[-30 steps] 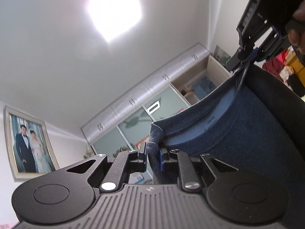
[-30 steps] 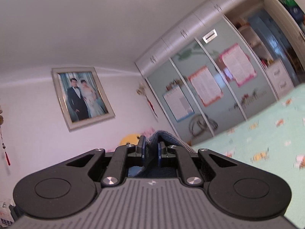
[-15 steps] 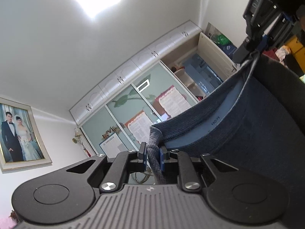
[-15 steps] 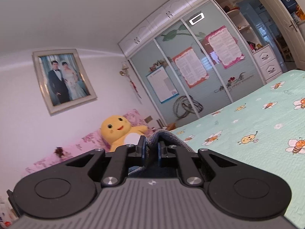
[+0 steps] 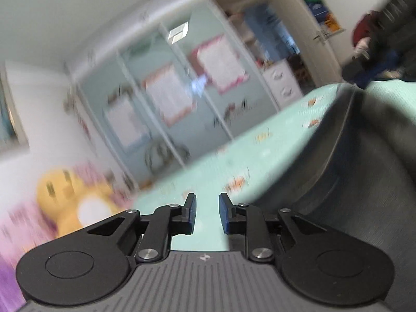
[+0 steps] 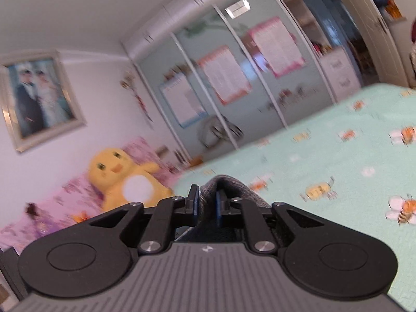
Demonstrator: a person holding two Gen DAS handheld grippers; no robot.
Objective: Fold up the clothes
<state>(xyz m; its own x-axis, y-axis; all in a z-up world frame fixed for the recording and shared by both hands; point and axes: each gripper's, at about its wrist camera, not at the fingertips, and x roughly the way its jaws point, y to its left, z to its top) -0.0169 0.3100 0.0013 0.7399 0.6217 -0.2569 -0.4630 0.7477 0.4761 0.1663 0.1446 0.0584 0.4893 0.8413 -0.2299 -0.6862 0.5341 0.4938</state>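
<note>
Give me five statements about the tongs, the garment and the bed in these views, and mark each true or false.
1. The left tongs have cloth between their pads. False: the gap is empty, and they are opening.
2. The right tongs have the dark garment between their pads. True; they are opening.
3. The bedspread is plain white. False: it is mint green with bees.
4. A yellow plush toy sits by the pink pillows. True.
5. The garment lies left of the left tongs. False: it lies to their right.
</note>
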